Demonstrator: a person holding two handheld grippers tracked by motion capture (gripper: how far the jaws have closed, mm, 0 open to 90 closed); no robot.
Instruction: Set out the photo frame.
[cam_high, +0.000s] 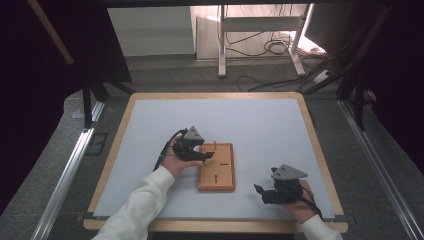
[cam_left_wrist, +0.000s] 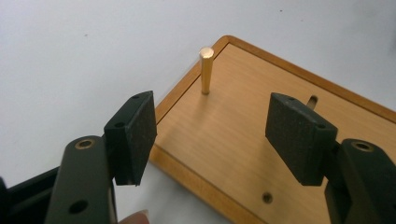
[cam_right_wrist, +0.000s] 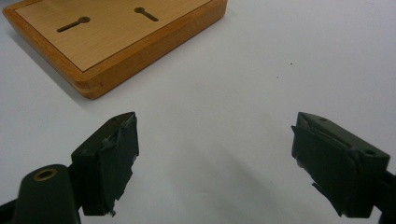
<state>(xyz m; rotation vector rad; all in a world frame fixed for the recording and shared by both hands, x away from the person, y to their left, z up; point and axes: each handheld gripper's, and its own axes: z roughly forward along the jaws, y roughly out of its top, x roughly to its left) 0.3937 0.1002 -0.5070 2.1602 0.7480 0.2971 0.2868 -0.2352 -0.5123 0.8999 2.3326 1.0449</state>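
Your left gripper (cam_left_wrist: 212, 140) hovers wide open, empty, before the brass peg (cam_left_wrist: 206, 70) standing upright in the wooden board (cam_high: 216, 172); grasping remains (right gripper (cam_high: 265, 192) idles open, empty).

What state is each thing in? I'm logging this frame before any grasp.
Left gripper: open, jaws over the board, empty.
Right gripper: open, empty, over bare table.
Brass peg: upright in the board, untouched.
Wooden board: flat on the table.
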